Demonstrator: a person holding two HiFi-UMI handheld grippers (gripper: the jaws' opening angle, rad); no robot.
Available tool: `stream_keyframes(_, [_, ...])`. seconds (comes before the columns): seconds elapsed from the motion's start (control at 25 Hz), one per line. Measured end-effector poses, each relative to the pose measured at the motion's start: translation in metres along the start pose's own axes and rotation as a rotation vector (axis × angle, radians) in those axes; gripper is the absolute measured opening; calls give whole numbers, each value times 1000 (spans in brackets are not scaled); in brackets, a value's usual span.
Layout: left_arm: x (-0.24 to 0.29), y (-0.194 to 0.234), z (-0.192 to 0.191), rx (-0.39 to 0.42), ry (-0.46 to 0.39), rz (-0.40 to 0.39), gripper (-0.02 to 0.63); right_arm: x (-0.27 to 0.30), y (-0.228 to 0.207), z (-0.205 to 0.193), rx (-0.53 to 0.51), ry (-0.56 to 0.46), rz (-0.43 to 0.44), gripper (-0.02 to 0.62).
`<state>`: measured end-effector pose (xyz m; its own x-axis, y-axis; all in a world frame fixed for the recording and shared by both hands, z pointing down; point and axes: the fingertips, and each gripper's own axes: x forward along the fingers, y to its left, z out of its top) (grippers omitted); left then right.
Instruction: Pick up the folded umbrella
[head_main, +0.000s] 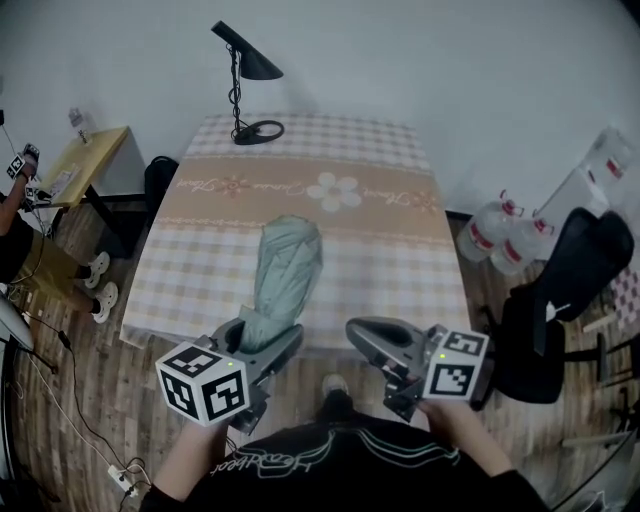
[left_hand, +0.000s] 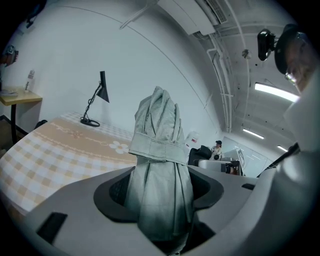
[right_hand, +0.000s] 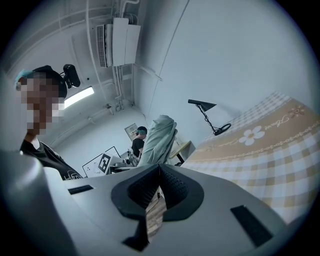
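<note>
The folded umbrella (head_main: 285, 270) is a pale grey-green bundle with a strap round its middle. My left gripper (head_main: 258, 345) is shut on its lower end and holds it off the table, its tip pointing away over the cloth. In the left gripper view the umbrella (left_hand: 160, 165) stands up between the two pads of that gripper (left_hand: 160, 195). My right gripper (head_main: 360, 333) hovers to the right of it near the table's front edge, shut with nothing in it (right_hand: 159, 170). The right gripper view shows the umbrella (right_hand: 159, 137) off to the side.
The table (head_main: 400, 270) wears a checked cloth with a beige band and a flower print. A black desk lamp (head_main: 245, 70) stands at its far end. A black office chair (head_main: 565, 290) and water bottles (head_main: 500, 235) are at right. A small wooden desk (head_main: 85, 160) and a seated person (head_main: 20, 240) are at left.
</note>
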<state>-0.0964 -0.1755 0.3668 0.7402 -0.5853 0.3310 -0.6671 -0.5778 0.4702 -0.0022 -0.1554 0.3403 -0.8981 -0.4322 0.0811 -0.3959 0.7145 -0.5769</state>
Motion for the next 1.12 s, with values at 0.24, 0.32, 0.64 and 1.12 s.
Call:
stream_keyframes(0.24, [-20, -19, 12, 20, -49, -29, 262, -7, 18, 6, -24, -37, 9, 12])
stream_keyframes(0.32, [-25, -24, 14, 28, -59, -35, 262, -9, 24, 8, -33, -48, 14, 12])
stream_keyframes(0.64, [-33, -37, 14, 46, -58, -53, 262, -15, 33, 8, -61, -66, 10, 12])
stream_keyframes(1.12, [-33, -39, 12, 54, -49, -67, 262, -15, 33, 4, -57, -59, -4, 12])
